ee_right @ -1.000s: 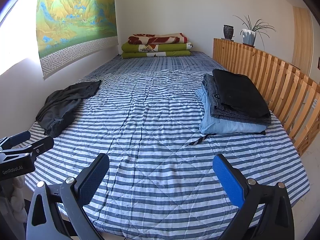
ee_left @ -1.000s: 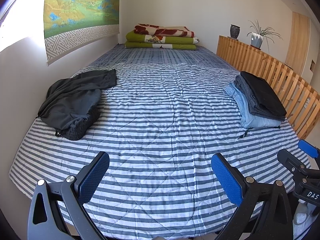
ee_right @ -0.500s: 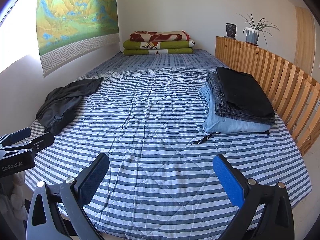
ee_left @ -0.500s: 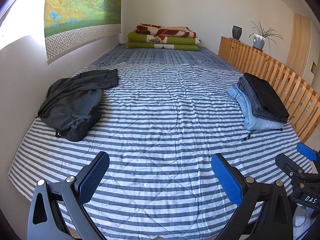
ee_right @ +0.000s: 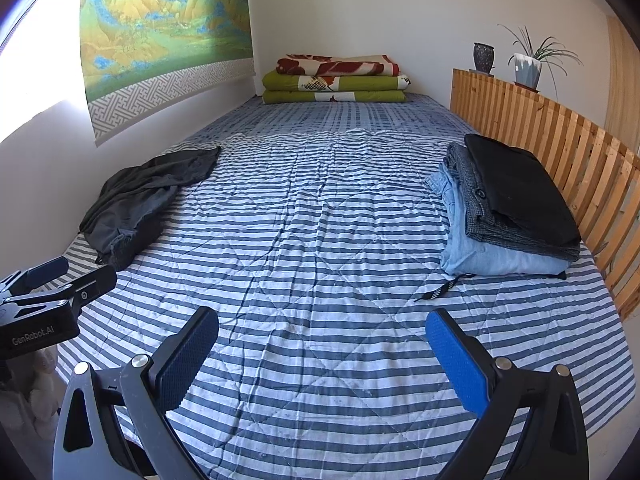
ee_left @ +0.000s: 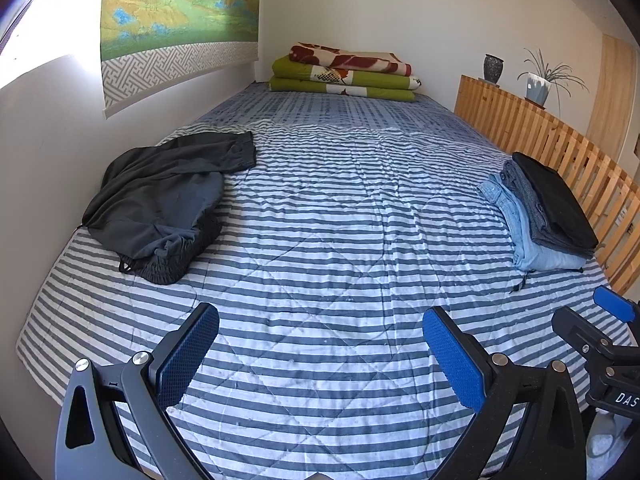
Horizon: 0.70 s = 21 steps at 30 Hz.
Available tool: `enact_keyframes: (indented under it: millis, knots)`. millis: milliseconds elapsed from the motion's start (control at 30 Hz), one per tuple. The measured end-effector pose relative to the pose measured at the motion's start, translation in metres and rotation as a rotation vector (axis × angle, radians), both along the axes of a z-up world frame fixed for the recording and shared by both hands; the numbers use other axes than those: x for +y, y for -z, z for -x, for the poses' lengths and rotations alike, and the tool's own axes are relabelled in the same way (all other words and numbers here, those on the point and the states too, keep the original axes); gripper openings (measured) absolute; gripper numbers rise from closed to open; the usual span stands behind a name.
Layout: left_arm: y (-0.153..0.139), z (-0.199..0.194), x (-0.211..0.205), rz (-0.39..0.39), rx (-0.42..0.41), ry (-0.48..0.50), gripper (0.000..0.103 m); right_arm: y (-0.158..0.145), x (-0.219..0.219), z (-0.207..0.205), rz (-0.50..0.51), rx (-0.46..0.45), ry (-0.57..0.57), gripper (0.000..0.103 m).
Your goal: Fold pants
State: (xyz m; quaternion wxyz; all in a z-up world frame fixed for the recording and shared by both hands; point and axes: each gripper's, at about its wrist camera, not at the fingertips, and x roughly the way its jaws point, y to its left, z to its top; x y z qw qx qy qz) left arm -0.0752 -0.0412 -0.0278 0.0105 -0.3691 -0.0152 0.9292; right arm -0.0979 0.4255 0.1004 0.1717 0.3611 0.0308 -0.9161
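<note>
A bed covered by a blue-and-white striped quilt [ee_left: 320,248] fills the room, and everything else sits in relation to it. On the white wall along its left side hangs a landscape scroll [ee_left: 180,12]. Against that wall, on the quilt's left edge, lie the crumpled dark pants [ee_left: 160,200], unfolded and touched by neither tool. At the far end of the quilt rests a pile of folded green and red blankets [ee_left: 344,72]. On the quilt's right edge sits a stack of folded pants [ee_right: 508,212], black on top, grey check below, light blue beneath, just beside a slatted wooden rail [ee_right: 560,136]. On the rail's top stand a dark vase [ee_right: 483,56] and a potted plant [ee_right: 528,64].

The left gripper [ee_left: 320,360] hovers over the quilt's near end with its blue-padded fingers spread wide, grasping nothing. The right gripper [ee_right: 322,360] hangs beside it, likewise spread and empty.

Compared with a second ago, both views have shifted only slightly: the folded stack sits a little further right, and the pants have not moved.
</note>
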Motion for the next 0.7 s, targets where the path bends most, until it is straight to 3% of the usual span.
enact_keyframes:
  millis: [400, 533, 700]
  knots:
    - [0.019, 0.048, -0.058, -0.033, 0.005, -0.077, 0.103, 0.001, -0.051, 0.028, -0.004, 0.018, -0.079, 0.102]
    - [0.03, 0.074, -0.1, -0.061, 0.012, -0.154, 0.102, 0.004, -0.085, 0.044, -0.013, 0.012, -0.135, 0.102]
    - [0.052, 0.1, -0.164, -0.08, 0.002, -0.277, 0.101, 0.017, -0.135, 0.074, 0.007, -0.061, -0.202, 0.102]
